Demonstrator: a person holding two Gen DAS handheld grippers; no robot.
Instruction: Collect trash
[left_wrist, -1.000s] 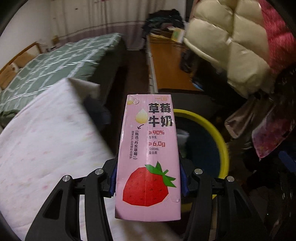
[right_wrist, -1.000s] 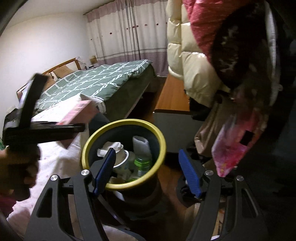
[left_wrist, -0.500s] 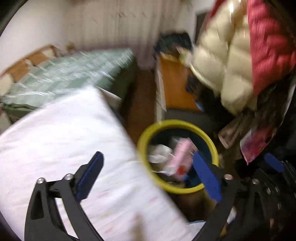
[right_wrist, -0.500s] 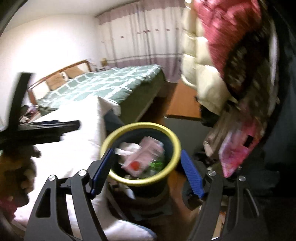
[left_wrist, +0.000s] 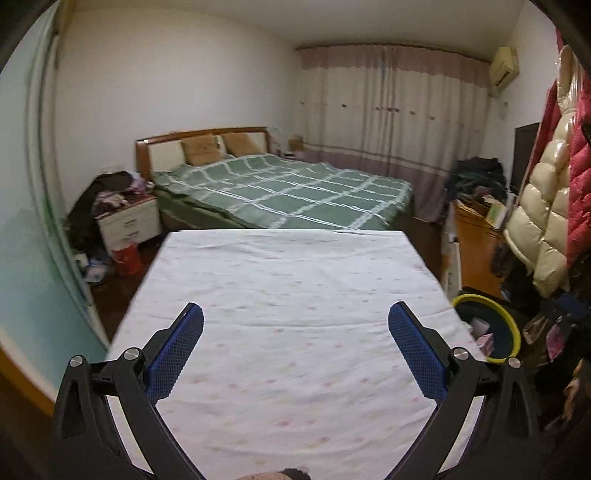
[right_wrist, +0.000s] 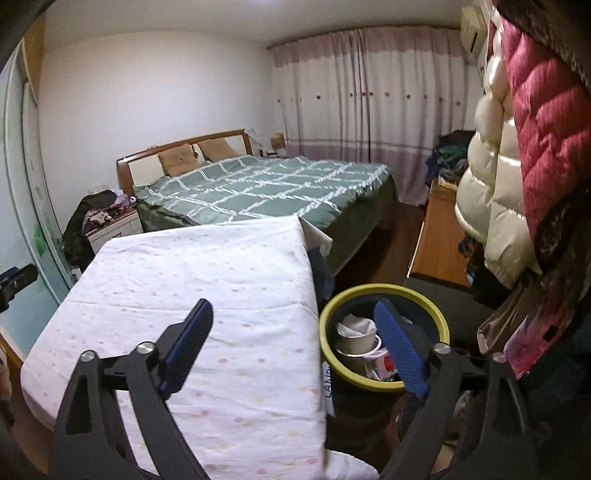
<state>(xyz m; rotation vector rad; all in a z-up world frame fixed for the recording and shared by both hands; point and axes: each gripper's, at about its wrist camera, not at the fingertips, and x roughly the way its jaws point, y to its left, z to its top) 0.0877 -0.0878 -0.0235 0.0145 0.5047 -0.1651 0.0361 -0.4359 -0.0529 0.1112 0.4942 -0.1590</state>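
A dark bin with a yellow rim (right_wrist: 424, 299) stands on the floor beside the right edge of the white cloth-covered table (right_wrist: 192, 273). It holds a white cup, crumpled paper and the pink strawberry milk carton (right_wrist: 384, 363). The bin also shows in the left wrist view (left_wrist: 511, 325) at the far right, with the carton's pink edge (left_wrist: 485, 341) inside. My left gripper (left_wrist: 295, 332) is open and empty above the table (left_wrist: 295, 280). My right gripper (right_wrist: 293, 326) is open and empty over the table's right edge and the bin.
A green checked bed (left_wrist: 288, 192) lies beyond the table. A nightstand with clothes (left_wrist: 127, 218) stands at the left. Padded jackets (right_wrist: 517, 147) hang at the right over a wooden cabinet (right_wrist: 439, 240). Curtains (left_wrist: 391, 110) cover the far wall.
My left gripper let the strawberry milk carton go into the bin, then swung left and back over the table. My right gripper drew back and left from the bin.
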